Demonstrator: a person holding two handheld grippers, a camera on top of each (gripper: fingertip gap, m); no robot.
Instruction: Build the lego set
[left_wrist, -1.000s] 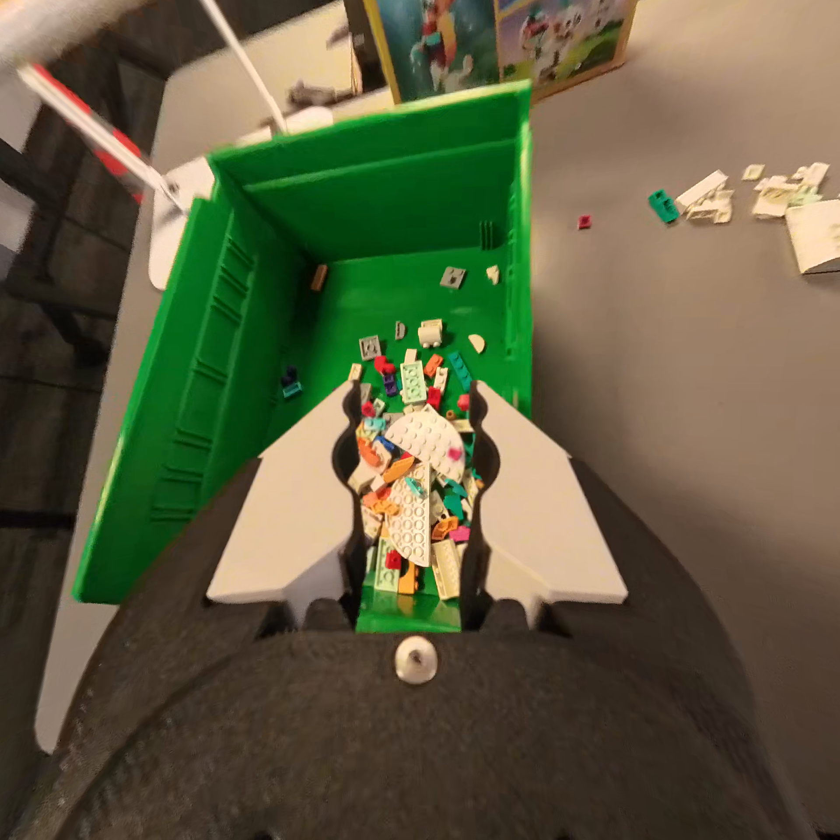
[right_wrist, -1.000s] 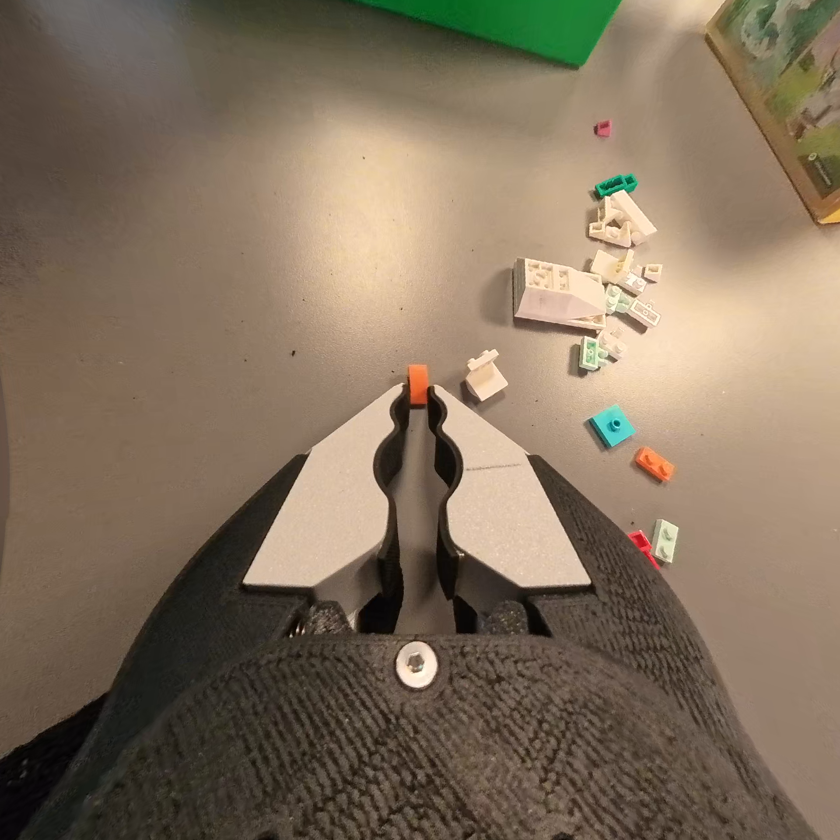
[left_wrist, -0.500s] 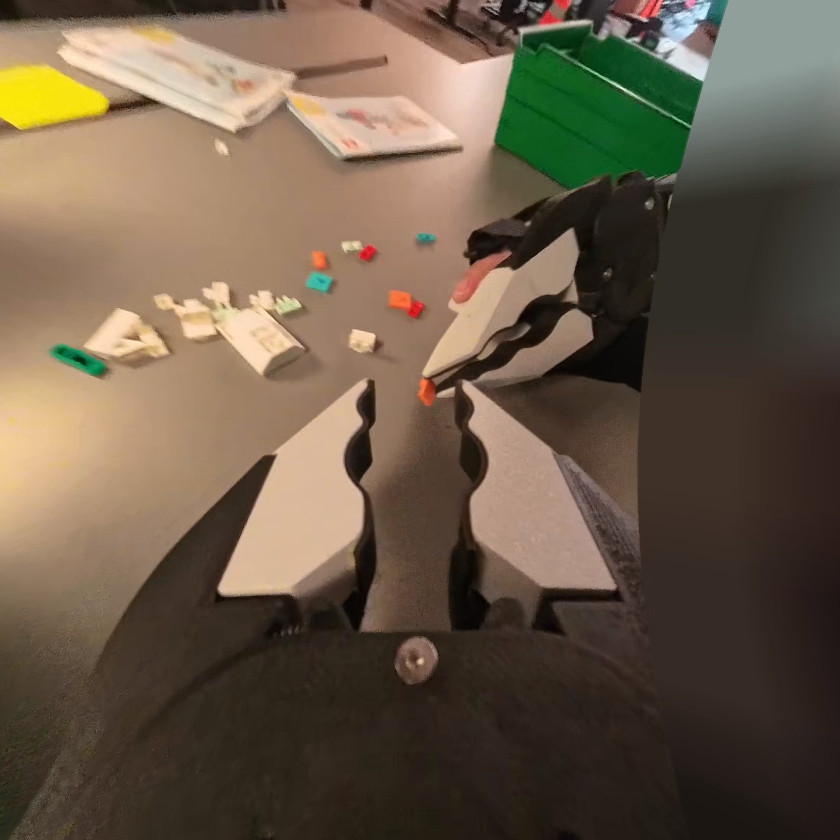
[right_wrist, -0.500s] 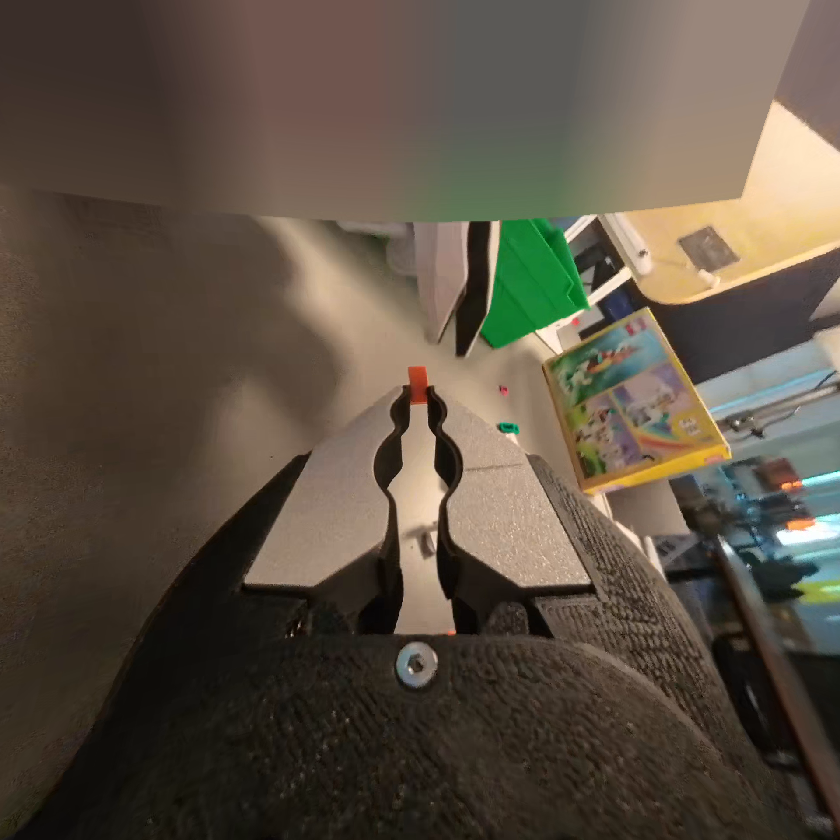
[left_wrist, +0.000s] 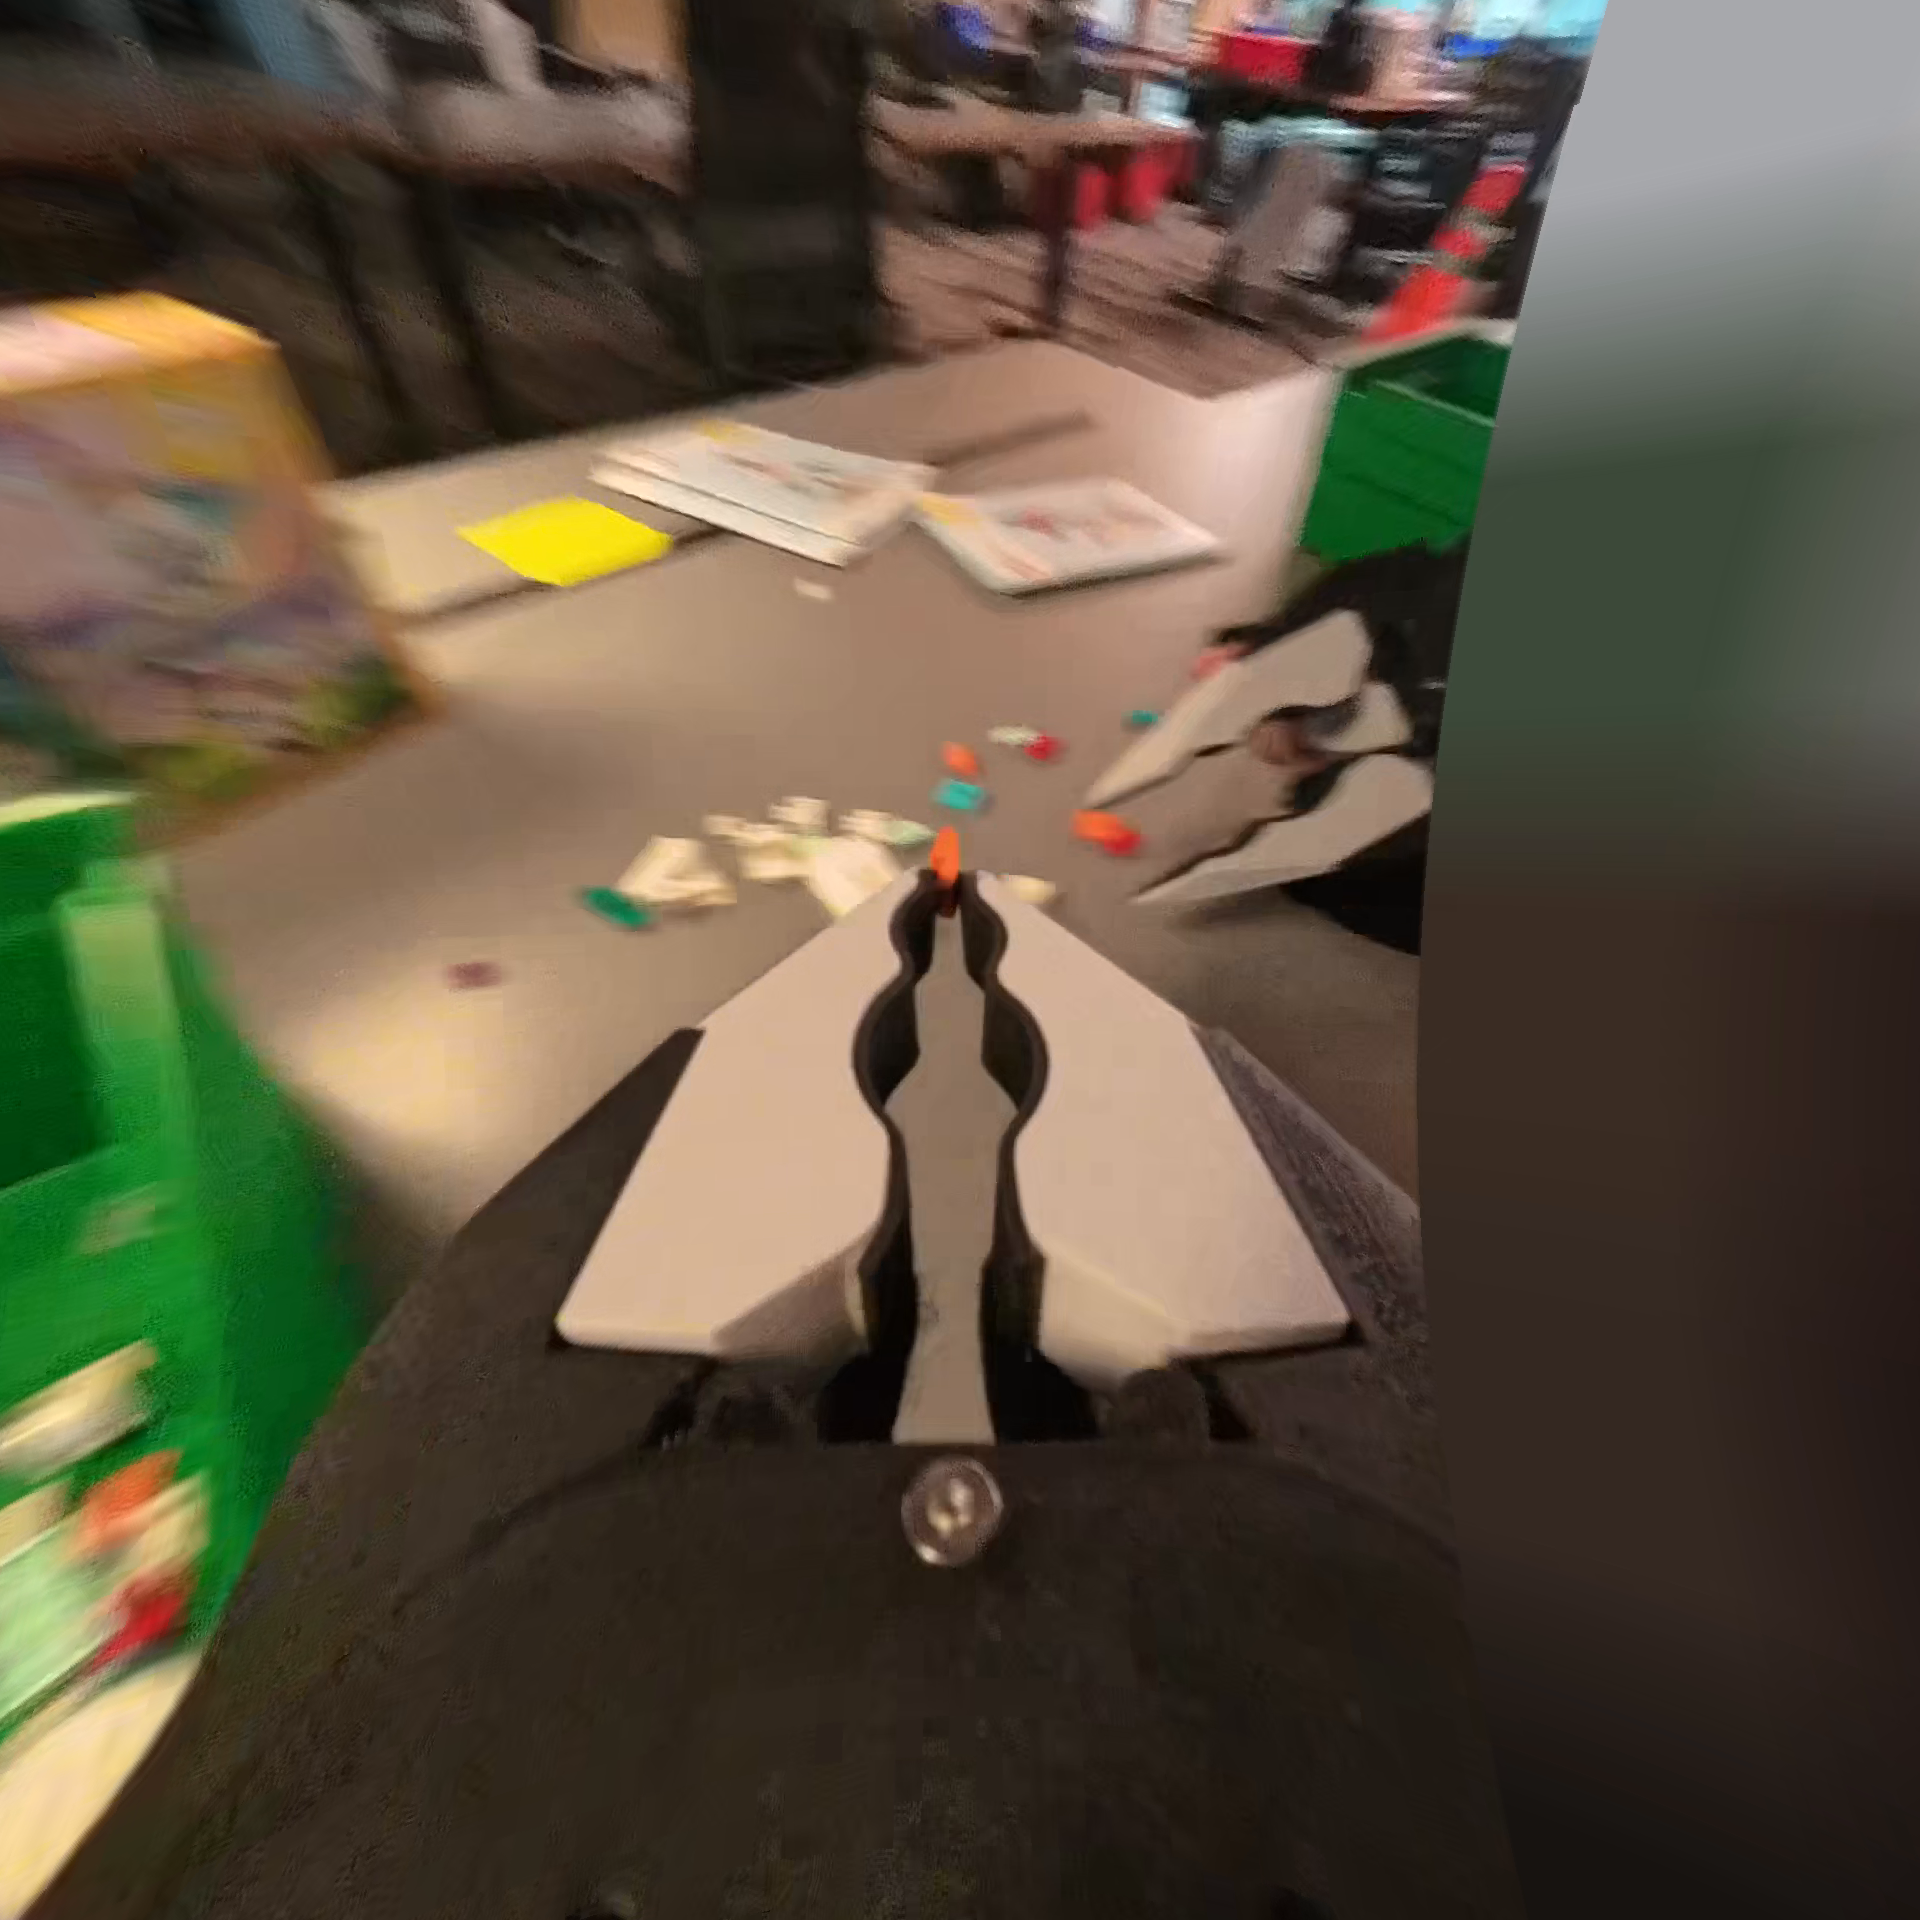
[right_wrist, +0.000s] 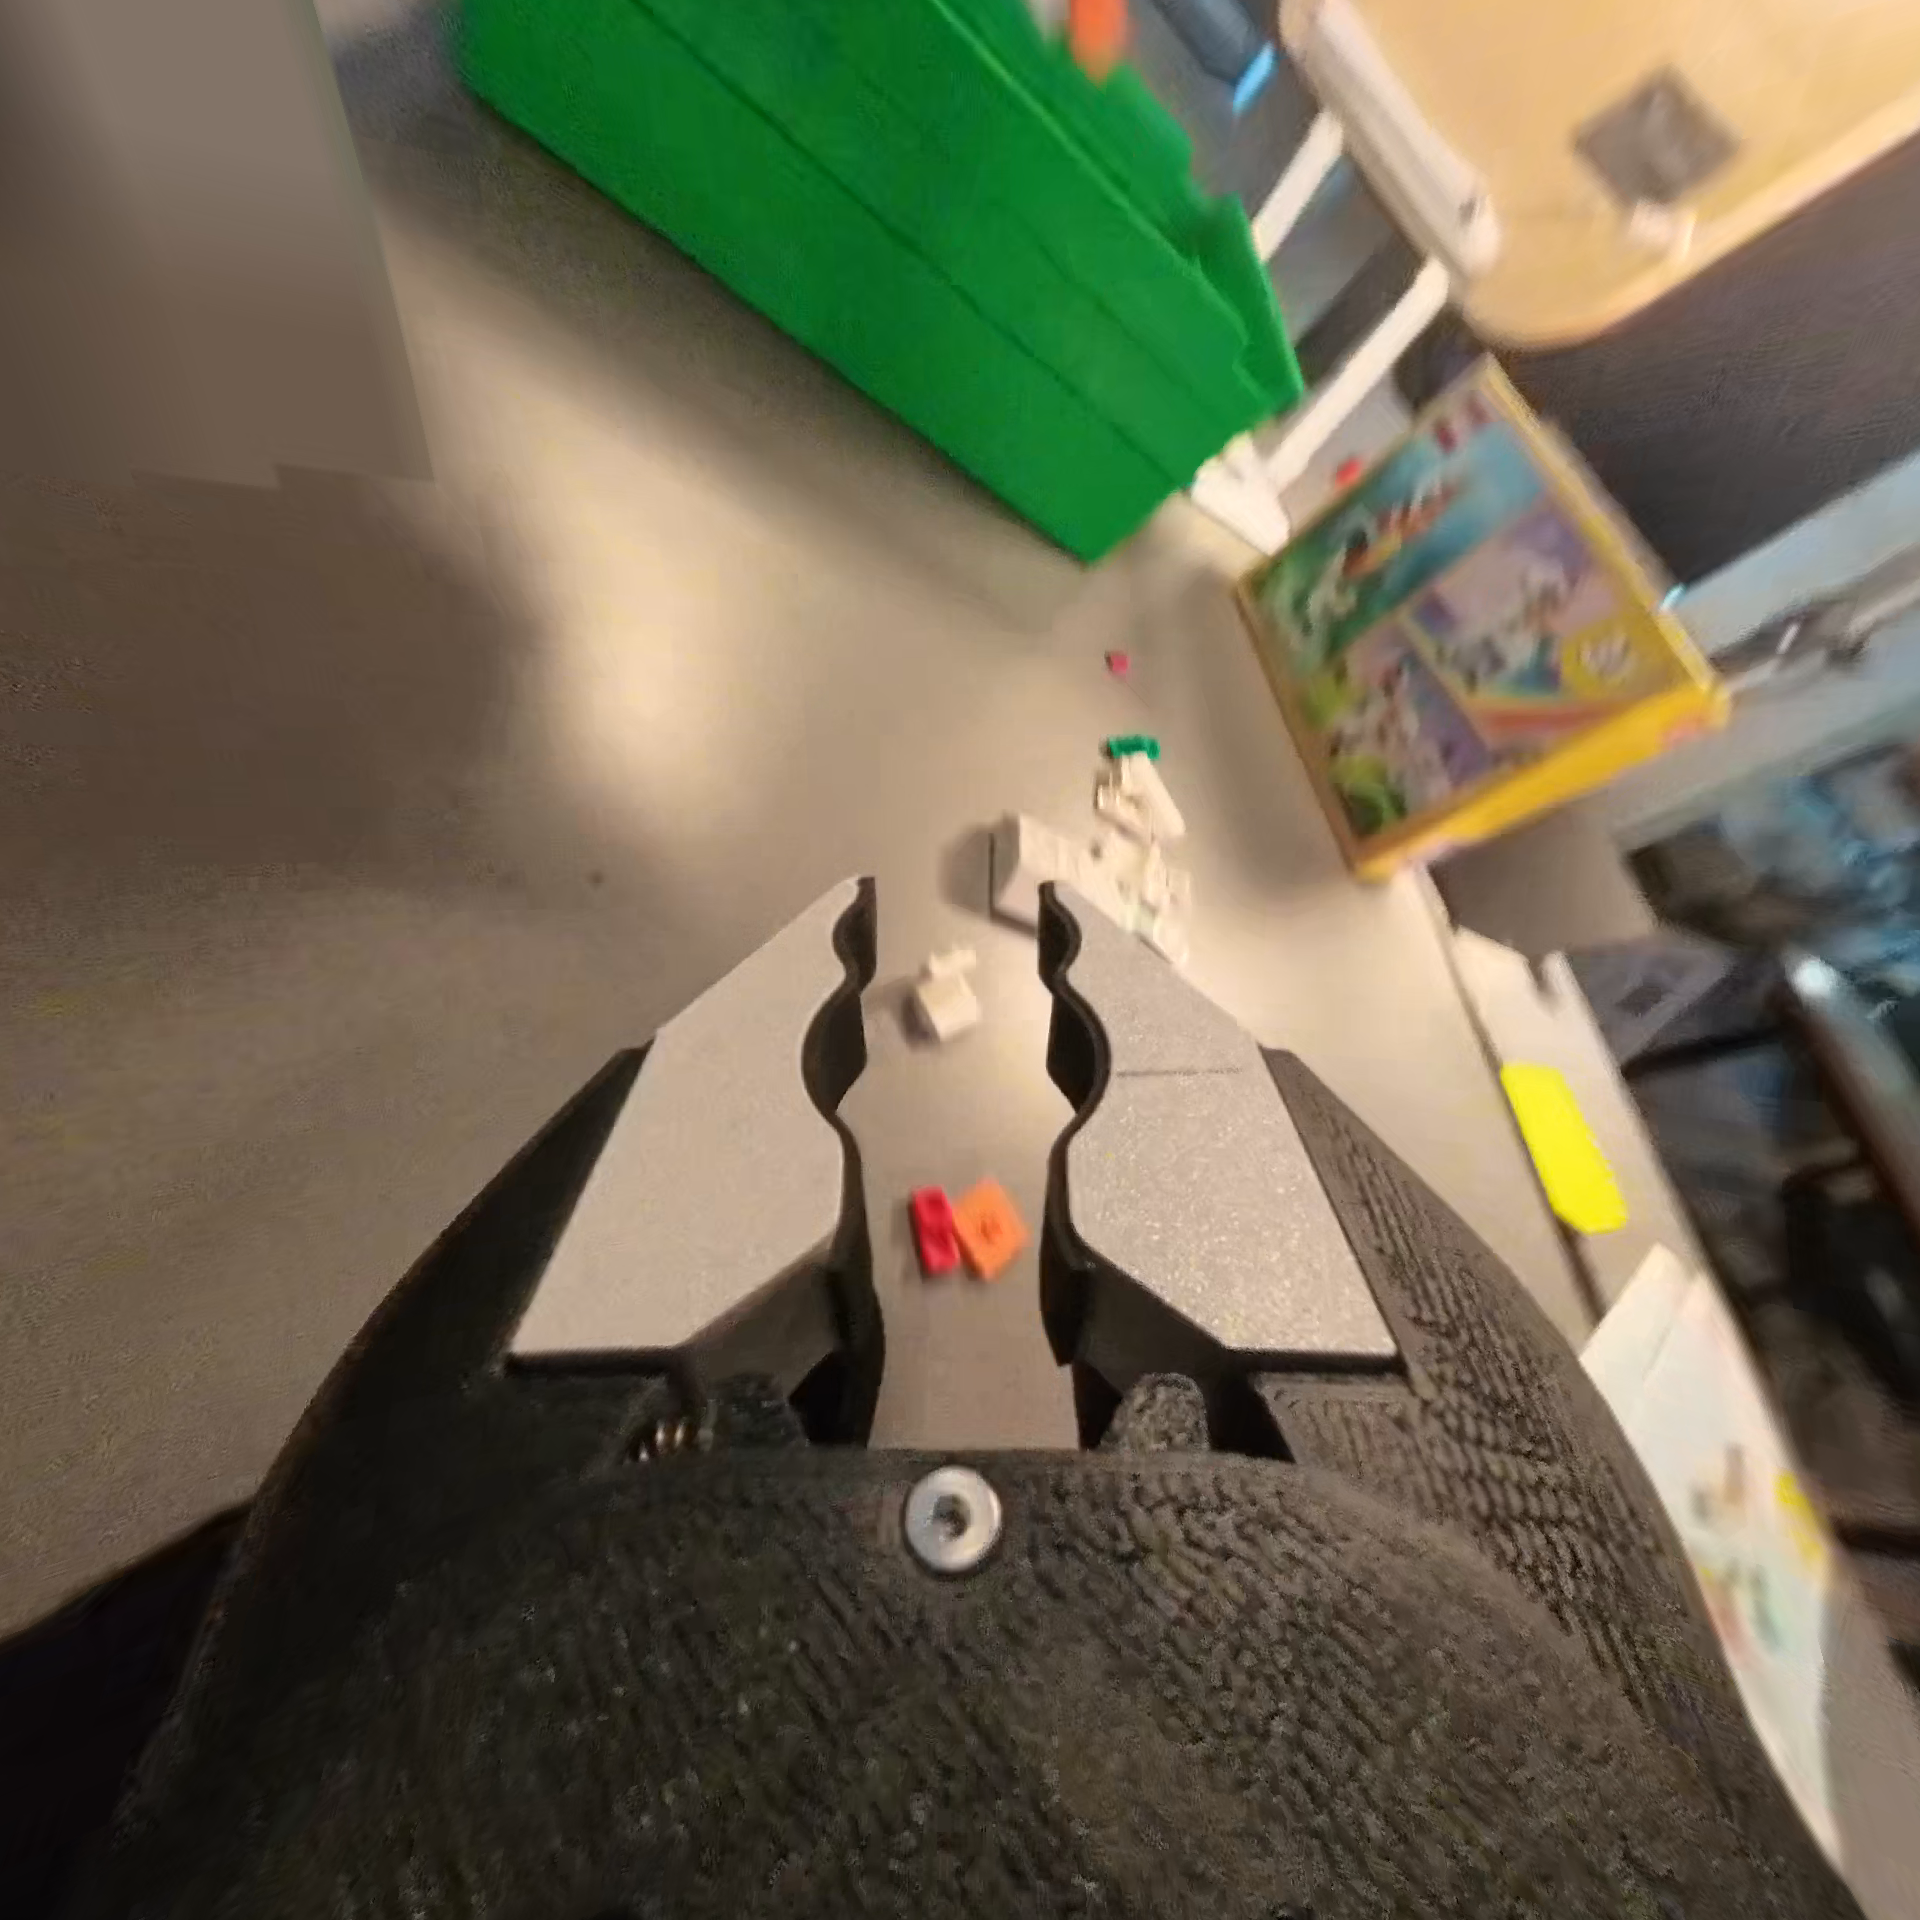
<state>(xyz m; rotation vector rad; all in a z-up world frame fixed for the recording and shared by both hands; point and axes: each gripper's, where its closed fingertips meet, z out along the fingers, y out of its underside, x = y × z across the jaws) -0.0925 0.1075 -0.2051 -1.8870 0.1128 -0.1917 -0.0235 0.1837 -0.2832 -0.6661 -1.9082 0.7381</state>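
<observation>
My left gripper (left_wrist: 943, 885) is shut on a small orange brick (left_wrist: 945, 854) and holds it above the grey table (left_wrist: 644, 686). My right gripper (right_wrist: 951, 902) is open and empty; it also shows in the left wrist view (left_wrist: 1117, 847), off to the right, jaws apart. Below the right gripper lie a white brick (right_wrist: 943, 995), a red plate (right_wrist: 933, 1230) and an orange plate (right_wrist: 992, 1226). A cluster of white and pale green bricks (right_wrist: 1127, 847) and a dark green brick (right_wrist: 1130, 744) lie farther on; the cluster also shows in the left wrist view (left_wrist: 769, 857).
A green bin (left_wrist: 125, 1174) with bricks stands at the left; it also shows in the right wrist view (right_wrist: 862, 249). A second green bin (left_wrist: 1403, 457) is far right. A picture box (right_wrist: 1465, 623), booklets (left_wrist: 894, 499) and a yellow pad (left_wrist: 566, 538) lie on the table. The gap from one gripper's tips to the other's is roughly 15 cm. My left tips are about 20 cm from the red plate (right_wrist: 933, 1230), my right tips only 7 cm. It is also in sight in the left wrist view (left_wrist: 1126, 837).
The orange brick has passed from the right gripper to the left. The left gripper has shut on it and swung left; the right gripper has opened and drawn back.
</observation>
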